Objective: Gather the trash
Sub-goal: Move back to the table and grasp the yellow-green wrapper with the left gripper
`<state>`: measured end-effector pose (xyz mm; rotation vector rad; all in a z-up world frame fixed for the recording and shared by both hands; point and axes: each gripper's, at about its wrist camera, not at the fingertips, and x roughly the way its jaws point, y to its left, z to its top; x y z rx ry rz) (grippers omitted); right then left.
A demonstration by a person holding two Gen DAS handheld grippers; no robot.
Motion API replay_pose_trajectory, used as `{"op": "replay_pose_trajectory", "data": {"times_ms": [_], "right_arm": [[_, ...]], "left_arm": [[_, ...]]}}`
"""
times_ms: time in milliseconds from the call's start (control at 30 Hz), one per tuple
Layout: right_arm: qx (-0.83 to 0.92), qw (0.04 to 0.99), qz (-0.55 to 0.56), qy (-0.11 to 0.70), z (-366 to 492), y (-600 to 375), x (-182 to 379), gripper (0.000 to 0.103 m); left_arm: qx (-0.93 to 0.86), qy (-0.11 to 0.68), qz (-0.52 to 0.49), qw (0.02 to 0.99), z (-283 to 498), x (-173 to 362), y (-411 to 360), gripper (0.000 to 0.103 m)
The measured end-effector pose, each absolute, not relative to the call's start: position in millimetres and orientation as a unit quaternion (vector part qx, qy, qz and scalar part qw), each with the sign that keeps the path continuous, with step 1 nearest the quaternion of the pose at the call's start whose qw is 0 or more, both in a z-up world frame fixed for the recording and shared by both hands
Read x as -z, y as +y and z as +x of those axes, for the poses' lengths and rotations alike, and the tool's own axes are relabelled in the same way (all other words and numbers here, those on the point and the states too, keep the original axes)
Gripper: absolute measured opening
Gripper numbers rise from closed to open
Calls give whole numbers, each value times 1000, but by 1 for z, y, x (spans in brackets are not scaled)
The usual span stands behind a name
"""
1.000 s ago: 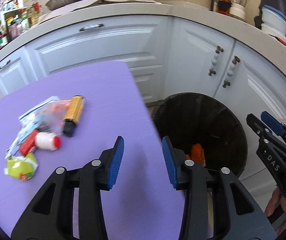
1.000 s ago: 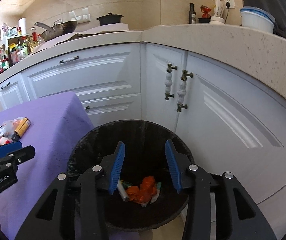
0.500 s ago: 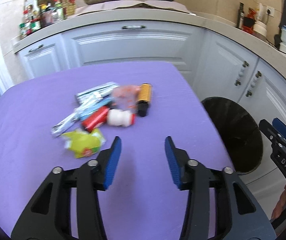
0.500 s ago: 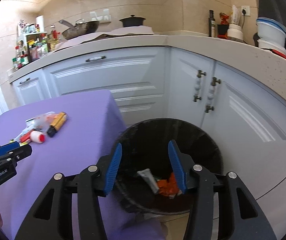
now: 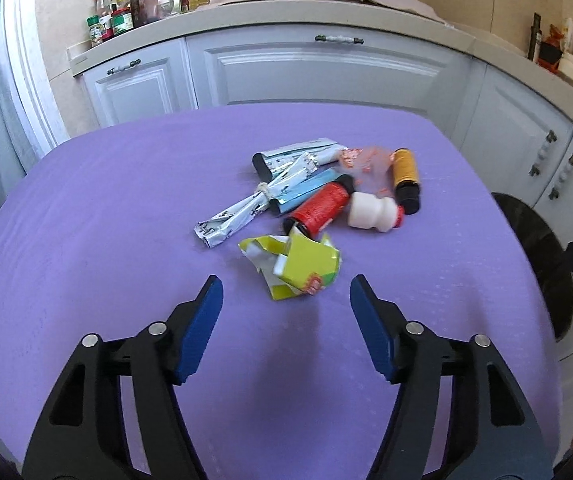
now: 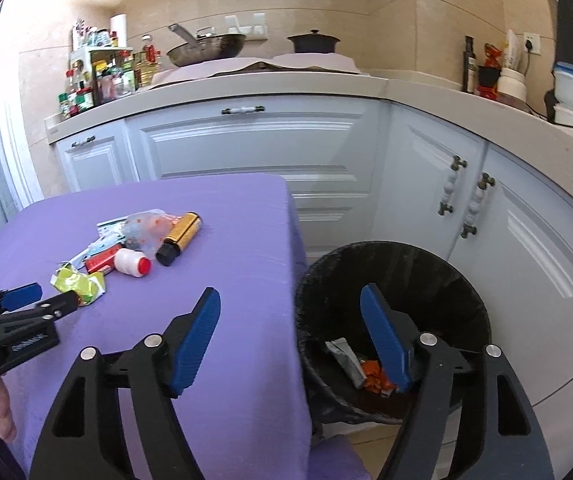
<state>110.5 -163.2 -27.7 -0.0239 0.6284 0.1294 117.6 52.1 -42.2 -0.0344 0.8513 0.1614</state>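
Both grippers empty, heading for the trash pile on the purple table.

The left gripper (image 5: 284, 300) hangs over the table (image 5: 86, 240) with jaws wide, just opened further, nothing between them; the crumpled yellow carton (image 5: 298, 266) lies just beyond its tips, nearest of the pile, so it looks the likely first pick; behind it lie the red bottle (image 5: 320, 206), white bottle (image 5: 372, 212), orange bottle (image 5: 404, 178) and foil wrappers (image 5: 254, 206); the right gripper (image 6: 290, 312), jaws likewise just spread and empty, straddles the table's right edge above the black bin (image 6: 462, 292), which stands on the floor beside the table, handy for drops; some scraps already lie in it.
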Motion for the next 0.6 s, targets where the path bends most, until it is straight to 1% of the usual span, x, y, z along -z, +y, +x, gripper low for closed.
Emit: {"op": "replay_pose_trajectory", "data": {"times_ms": [267,333,367,467,533,600], "right_arm": [[-80,947,-26,310,118,-142,27,73],[-84,946,-27,311,120,-139,28,73],[-85,946,-27,312,121,-137,28,73],[-92,945,-27,314,125,-131,28,73],[-97,944,-30,315,127,-126,29,73],[-101,943,-32,316,128,-122,29,73]], "left_arm": [[-66,422,-33,903,138,49,61,65],[-59,422,-31,904,140,50,60,48],[-56,422,-29,905,140,50,60,48],[-52,415,-27,908,138,48,61,40],[-51,410,-28,910,135,46,62,30],[-48,405,-29,912,133,44,63,23]]}}
